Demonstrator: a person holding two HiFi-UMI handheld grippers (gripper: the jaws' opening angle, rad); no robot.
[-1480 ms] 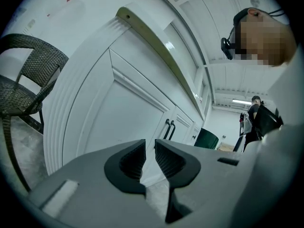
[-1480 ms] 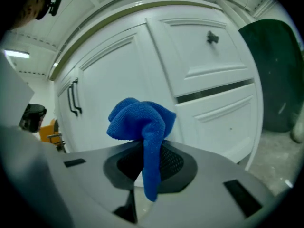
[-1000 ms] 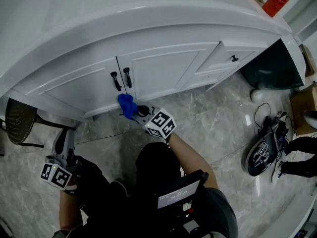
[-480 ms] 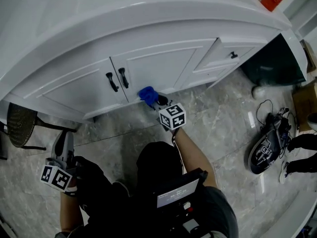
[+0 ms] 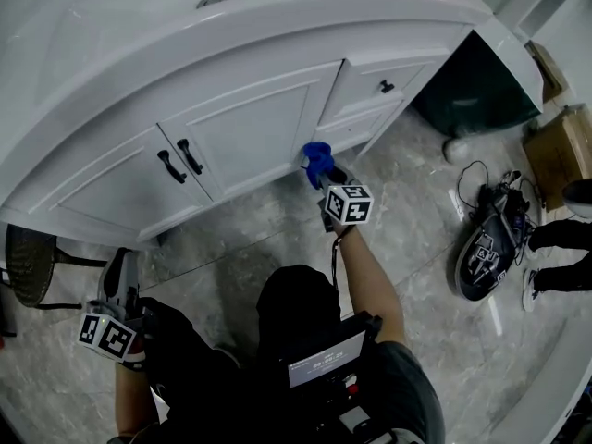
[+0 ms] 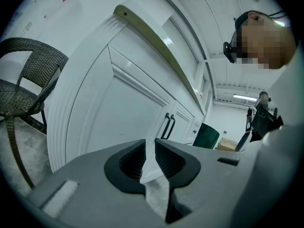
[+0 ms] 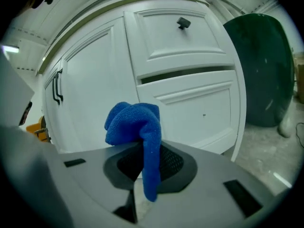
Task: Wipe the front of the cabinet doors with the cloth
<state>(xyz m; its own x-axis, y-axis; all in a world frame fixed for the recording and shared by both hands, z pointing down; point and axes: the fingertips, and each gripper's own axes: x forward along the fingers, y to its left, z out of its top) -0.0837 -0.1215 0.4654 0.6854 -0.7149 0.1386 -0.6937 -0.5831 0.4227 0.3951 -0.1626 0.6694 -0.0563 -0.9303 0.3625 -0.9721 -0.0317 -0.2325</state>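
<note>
The white cabinet has two doors (image 5: 245,128) with dark handles (image 5: 181,161) and drawers to their right. My right gripper (image 5: 321,170) is shut on a blue cloth (image 5: 316,158) held at the lower right corner of the right-hand door, beside the drawer column. In the right gripper view the cloth (image 7: 135,125) bunches over the right gripper (image 7: 145,152), in front of the seam between door (image 7: 92,91) and lower drawer panel (image 7: 199,106); contact with the cabinet is unclear. My left gripper (image 5: 117,261) hangs low at the left, away from the doors. The left gripper (image 6: 150,155) is shut on nothing.
A dark wicker chair (image 5: 22,266) stands left of the cabinet. A dark green bin (image 5: 474,95) sits right of the drawers, also the bin (image 7: 266,68). Shoes and cables (image 5: 486,252) lie on the marble floor at right, near a cardboard box (image 5: 553,146).
My right gripper has carried the blue cloth rightward along the cabinet, from beside the door handles to the right door's far edge. The left gripper has stayed put.
</note>
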